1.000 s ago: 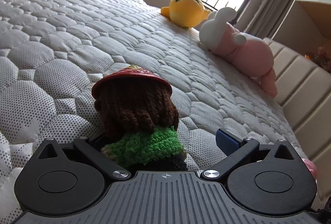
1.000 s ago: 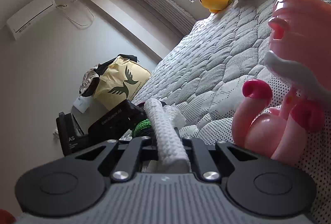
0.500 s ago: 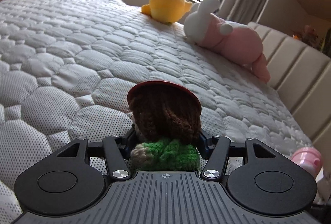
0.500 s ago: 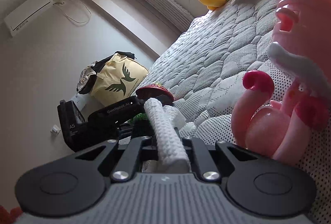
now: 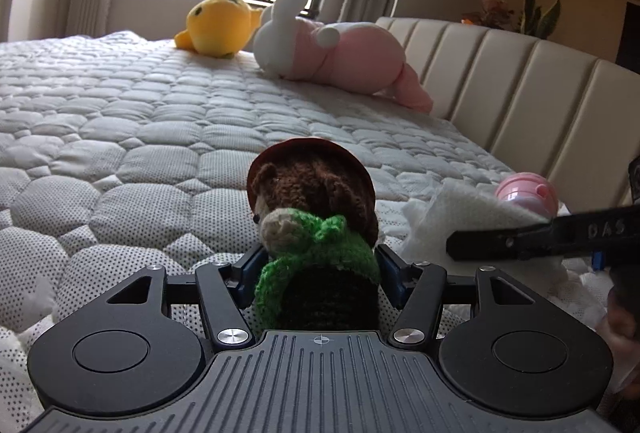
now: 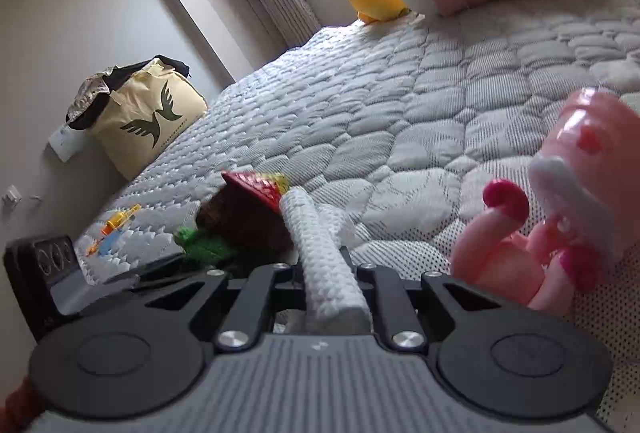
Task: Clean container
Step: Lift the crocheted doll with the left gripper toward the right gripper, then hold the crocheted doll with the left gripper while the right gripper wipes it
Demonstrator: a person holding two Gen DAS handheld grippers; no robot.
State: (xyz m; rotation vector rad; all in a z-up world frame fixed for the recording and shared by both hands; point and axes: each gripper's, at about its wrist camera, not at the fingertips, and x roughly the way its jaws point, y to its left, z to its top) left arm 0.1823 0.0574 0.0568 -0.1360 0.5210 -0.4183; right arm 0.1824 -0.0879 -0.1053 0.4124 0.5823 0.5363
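- The crocheted doll (image 5: 316, 229), brown with a green scarf and a red hat, sits clamped between the blue-padded fingers of the left gripper (image 5: 316, 269); the jaws are closed partway against its dark body.
- The doll's long axis runs forward along the fingers, hat end away from the camera, head a little up above the quilted mattress (image 5: 140, 137); its face turns to the left of the view.
- In the right wrist view the same doll (image 6: 244, 217) lies low over the mattress (image 6: 440, 93), with the red hat pointing up and right.
- The right gripper (image 6: 330, 269) is nearly closed on a folded white cloth (image 6: 320, 249), which sticks out forward between its fingers and ends beside the doll's hat.
- From the left wrist view the right gripper (image 5: 452, 247) reaches in level from the right, with the white cloth (image 5: 452, 217) bunched at its tip, just right of the doll.
- A pink plastic toy (image 6: 560, 217) stands on the mattress close on the right.
- Farther off, a yellow plush (image 5: 218, 25) and a pink and white plush (image 5: 340, 53) lie near the window; a beige headboard (image 5: 520, 93) runs along the right.
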